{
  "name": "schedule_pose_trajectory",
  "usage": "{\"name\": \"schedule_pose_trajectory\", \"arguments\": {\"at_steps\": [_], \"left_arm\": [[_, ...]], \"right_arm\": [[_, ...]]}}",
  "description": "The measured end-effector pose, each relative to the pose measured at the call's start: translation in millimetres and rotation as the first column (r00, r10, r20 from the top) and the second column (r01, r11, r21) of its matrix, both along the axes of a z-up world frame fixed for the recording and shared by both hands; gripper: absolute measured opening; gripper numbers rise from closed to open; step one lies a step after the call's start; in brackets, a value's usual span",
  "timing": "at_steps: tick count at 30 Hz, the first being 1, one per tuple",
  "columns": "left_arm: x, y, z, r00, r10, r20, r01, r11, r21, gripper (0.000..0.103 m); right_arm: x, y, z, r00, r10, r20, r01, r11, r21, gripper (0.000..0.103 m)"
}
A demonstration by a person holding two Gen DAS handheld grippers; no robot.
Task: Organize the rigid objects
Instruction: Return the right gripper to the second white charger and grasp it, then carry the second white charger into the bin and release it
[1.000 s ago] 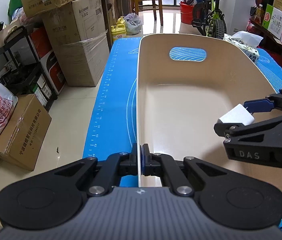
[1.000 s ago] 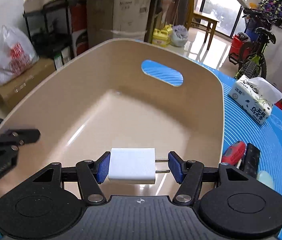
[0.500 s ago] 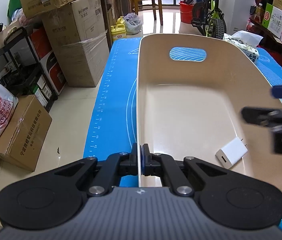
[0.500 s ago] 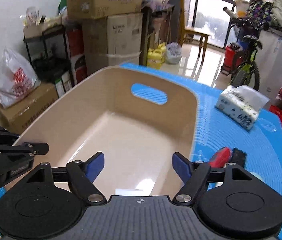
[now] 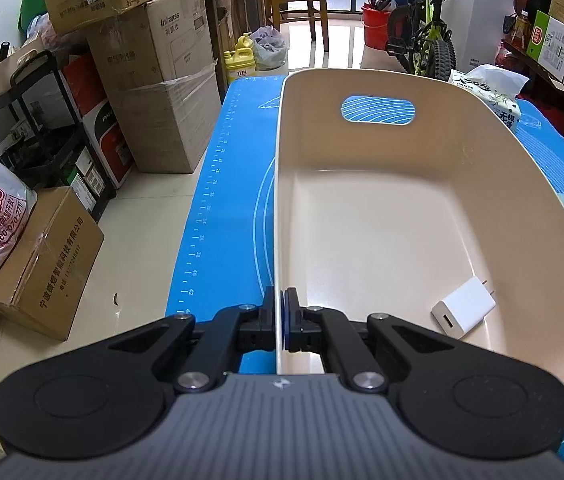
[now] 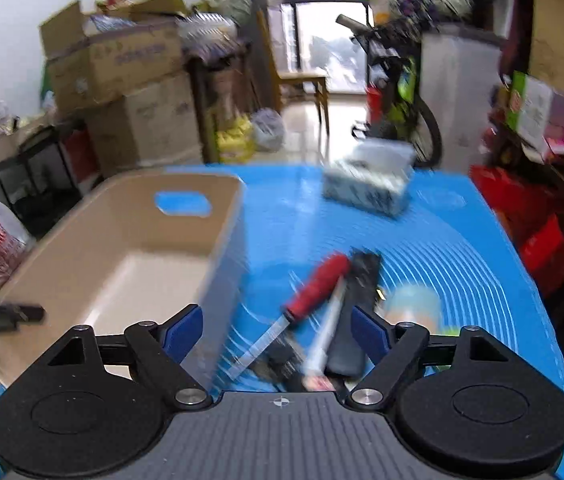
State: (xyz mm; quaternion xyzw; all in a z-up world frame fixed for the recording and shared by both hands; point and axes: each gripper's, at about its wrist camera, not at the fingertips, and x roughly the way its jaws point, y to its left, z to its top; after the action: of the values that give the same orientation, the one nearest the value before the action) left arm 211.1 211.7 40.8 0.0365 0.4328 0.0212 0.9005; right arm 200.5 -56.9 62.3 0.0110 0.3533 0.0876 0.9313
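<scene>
Left gripper (image 5: 281, 322) clamping bin (image 5: 278, 216) wall, steadying. Charger (image 5: 463, 307) lying inside bin at 4 o'clock. Right gripper (image 6: 277, 332) jaws released, empty, hovering over red-handled knife (image 6: 314, 292); advise centring on handle, avoiding blade.

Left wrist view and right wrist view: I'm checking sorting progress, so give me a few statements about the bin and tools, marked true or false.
1. The white charger lies inside the beige bin. True.
2. The left gripper is open. False: it is shut on the bin's rim.
3. The right gripper holds the charger. False: it is open and holds nothing.
4. A red-handled tool lies on the blue mat, outside the bin. True.
</scene>
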Motion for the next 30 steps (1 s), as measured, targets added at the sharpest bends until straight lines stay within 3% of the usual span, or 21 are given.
{"name": "schedule_pose_trajectory", "arguments": {"at_steps": [3, 6, 14, 22, 24, 30], "left_arm": [[0, 0, 0, 1.0, -0.001, 0.0, 0.001, 1.0, 0.001, 0.004], [0, 0, 0, 1.0, 0.0, -0.001, 0.0, 1.0, 0.001, 0.004], [0, 1, -1, 1.0, 0.001, -0.002, -0.001, 1.0, 0.001, 0.004], [0, 0, -1, 1.0, 0.004, 0.0, -0.004, 1.0, 0.006, 0.004], [0, -1, -1, 1.0, 0.004, 0.002, -0.004, 1.0, 0.008, 0.004], [-1, 0, 1, 1.0, 0.005, 0.004, -0.005, 1.0, 0.008, 0.004]], "right_arm": [[-1, -11, -25, 0.997, -0.024, -0.074, 0.021, 0.999, -0.038, 0.084], [-1, -20, -48, 0.989, -0.045, -0.141, 0.043, 0.999, -0.02, 0.084], [0, -9, -85, 0.976, -0.052, -0.21, 0.039, 0.997, -0.062, 0.084], [3, -2, -99, 0.978, -0.071, -0.197, 0.054, 0.994, -0.09, 0.069], [0, -4, -99, 0.982, -0.048, -0.184, 0.037, 0.997, -0.064, 0.056], [-5, -5, -96, 0.983, -0.05, -0.176, 0.043, 0.998, -0.045, 0.055]]}}
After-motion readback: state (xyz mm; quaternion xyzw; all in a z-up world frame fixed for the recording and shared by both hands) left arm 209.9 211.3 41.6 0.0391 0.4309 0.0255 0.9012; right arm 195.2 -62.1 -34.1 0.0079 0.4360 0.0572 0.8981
